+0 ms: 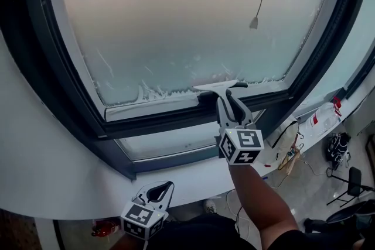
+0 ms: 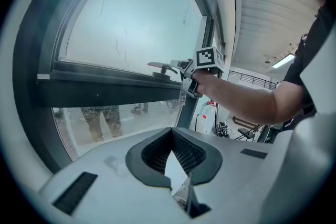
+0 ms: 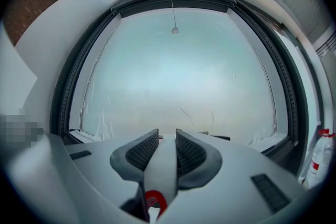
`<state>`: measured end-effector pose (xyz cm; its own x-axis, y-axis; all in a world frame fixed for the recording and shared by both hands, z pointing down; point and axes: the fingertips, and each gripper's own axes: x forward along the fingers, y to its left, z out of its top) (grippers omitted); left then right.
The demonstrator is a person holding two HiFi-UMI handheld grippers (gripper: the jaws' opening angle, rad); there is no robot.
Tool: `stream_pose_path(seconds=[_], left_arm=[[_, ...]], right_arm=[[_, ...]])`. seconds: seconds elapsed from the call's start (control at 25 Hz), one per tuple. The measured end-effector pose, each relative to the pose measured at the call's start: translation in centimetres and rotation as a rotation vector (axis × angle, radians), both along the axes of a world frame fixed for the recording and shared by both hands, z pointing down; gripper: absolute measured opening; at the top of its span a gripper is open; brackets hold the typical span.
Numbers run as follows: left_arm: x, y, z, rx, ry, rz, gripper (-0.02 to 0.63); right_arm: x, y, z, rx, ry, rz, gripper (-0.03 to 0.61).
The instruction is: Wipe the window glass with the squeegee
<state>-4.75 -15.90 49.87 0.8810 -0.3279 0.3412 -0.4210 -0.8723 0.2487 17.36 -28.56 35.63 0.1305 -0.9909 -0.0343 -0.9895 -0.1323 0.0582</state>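
Observation:
The window glass is hazy, with foam streaks along its bottom edge. A white squeegee lies with its blade against the bottom of the pane, just above the dark frame. My right gripper is shut on its handle, and the white handle shows between the pads in the right gripper view. The left gripper view shows the squeegee side on at the frame. My left gripper hangs low below the sill, away from the glass. Its jaws meet at the tips and hold nothing.
A blind cord with a small weight hangs in front of the upper right glass. The dark window frame separates the big pane from a lower pane. A white bottle with a red cap lies on the sill at right, near cables.

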Motion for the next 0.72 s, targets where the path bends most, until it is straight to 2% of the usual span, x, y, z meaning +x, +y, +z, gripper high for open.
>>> stream_pose_path(seconds=[0.24,0.44,0.56,0.72], left_arm=[[-0.9,0.3,0.9,0.000,-0.008,0.025,0.000],[-1.0,0.4,0.8,-0.016,0.015,0.018,0.000],[-1.4,0.8,0.6,-0.006,0.019,-0.005,0.000],[-1.5,1.9,-0.3,0.006,0.029,-0.047,0.000]], right_arm=[[-1.1,0.6,-2.5,0.049,0.014,-0.026,0.092],[-3.1,3.6,-5.1,0.111,0.037,-0.086,0.092],[-4.1,6.0,-4.8,0.105,0.033,-0.140,0.092],[-4.7,9.3,-2.2,0.043,-0.013,-0.221,0.092]])
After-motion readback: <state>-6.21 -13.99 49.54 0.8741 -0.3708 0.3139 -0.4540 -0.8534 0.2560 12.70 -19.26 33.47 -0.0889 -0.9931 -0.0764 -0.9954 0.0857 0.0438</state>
